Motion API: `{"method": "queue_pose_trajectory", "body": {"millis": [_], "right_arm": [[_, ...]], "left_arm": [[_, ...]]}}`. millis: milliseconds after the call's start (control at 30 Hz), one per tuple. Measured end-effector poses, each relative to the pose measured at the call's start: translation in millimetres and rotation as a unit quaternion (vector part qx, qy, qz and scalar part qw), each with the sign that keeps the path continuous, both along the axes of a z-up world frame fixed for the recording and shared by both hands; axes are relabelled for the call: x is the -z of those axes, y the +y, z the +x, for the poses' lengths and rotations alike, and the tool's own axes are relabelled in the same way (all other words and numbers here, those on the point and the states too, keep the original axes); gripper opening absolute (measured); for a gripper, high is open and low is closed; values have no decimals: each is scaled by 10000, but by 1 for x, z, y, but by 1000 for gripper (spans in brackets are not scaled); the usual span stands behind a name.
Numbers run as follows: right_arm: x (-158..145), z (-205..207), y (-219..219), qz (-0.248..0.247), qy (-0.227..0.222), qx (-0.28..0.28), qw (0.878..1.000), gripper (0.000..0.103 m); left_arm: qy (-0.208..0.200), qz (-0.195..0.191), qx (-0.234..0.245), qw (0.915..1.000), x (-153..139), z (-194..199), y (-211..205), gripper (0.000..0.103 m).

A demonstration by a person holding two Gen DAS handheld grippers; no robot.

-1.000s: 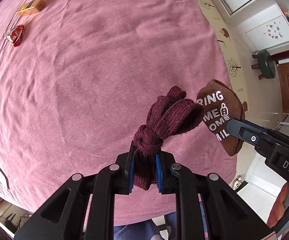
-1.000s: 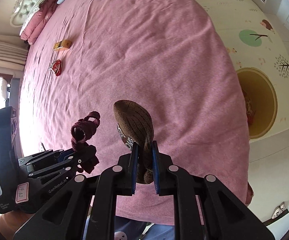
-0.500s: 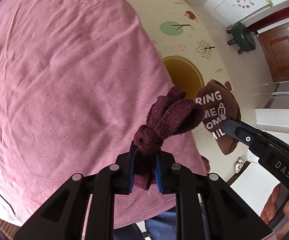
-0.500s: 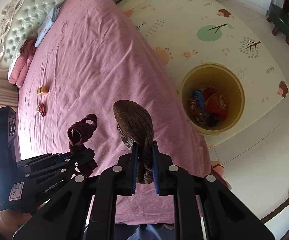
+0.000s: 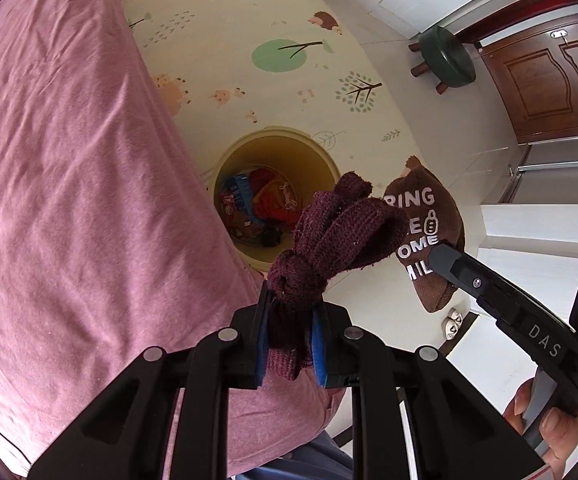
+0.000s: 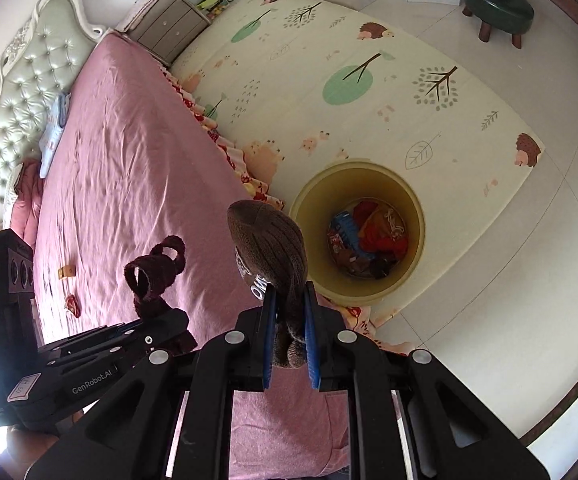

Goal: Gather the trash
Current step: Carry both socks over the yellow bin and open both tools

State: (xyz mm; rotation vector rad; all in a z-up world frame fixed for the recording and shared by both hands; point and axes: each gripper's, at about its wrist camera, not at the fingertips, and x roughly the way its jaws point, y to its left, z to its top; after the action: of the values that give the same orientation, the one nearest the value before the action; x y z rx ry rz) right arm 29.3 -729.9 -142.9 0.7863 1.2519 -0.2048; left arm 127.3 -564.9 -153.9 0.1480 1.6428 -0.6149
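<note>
The left gripper (image 5: 289, 336) is clenched on a knotted maroon sock (image 5: 329, 240), its blue pads (image 5: 317, 340) pressing the bundle just below the knot; the loose ends fan out above the fingers and hide part of the bin (image 5: 321, 152) beyond. The right gripper (image 6: 289, 336) is clamped on a brown sock (image 6: 273, 248) whose toe stands up past the fingertips, the lower end bunched between the pads and hard to make out. In the left wrist view the brown sock (image 5: 425, 236) shows white lettering, partly covered by the maroon one and by the right gripper's finger, so the words read only in fragments. Both socks hang in the air over the near edge of the bed (image 6: 129, 184), apart from each other and touching nothing but the pads. The yellow bin (image 6: 309, 200) stands on the play mat (image 6: 329, 60) just beside the bed's long edge, with red, blue and dark items lying in its bottom; what they are cannot be told. Two small wrappers, one orange (image 6: 66, 271) and one red (image 6: 72, 304), lie on the bed near its far side, too small to identify. A green stool (image 6: 497, 4) stands on the tiles beyond the mat. The right hand (image 5: 545, 428) is cut off at the left view's lower right edge.
</note>
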Motion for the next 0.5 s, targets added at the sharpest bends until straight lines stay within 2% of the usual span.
{"method": "queue_pose_trajectory", "body": {"millis": [133, 167, 200, 233, 267, 300, 400, 500], "right_arm": [[1, 7, -14, -19, -6, 123, 9999, 15], [2, 8, -18, -45, 13, 184, 9998, 16], [2, 8, -24, -43, 31, 265, 9996, 24], [2, 8, -29, 0, 23, 328, 9995, 31], [2, 9, -33, 18, 12, 363, 9993, 31], [1, 9, -36, 13, 6, 371, 9993, 31], [-1, 10, -43, -28, 2, 395, 9992, 32], [-2, 10, -42, -32, -1, 395, 9992, 32]], "left_arm": [[36, -43, 149, 9999, 2, 4, -24, 19], [57, -29, 160, 9999, 2, 5, -29, 26], [79, 21, 150, 9999, 2, 7, -32, 52], [52, 60, 111, 9999, 2, 9, -34, 67], [-93, 56, 9, 9999, -3, 12, -33, 78], [-237, 25, -84, 9997, -8, 14, -32, 78], [-132, 17, -124, 9998, -8, 23, -31, 78], [-203, 46, -165, 9996, -11, 26, -28, 78]]}}
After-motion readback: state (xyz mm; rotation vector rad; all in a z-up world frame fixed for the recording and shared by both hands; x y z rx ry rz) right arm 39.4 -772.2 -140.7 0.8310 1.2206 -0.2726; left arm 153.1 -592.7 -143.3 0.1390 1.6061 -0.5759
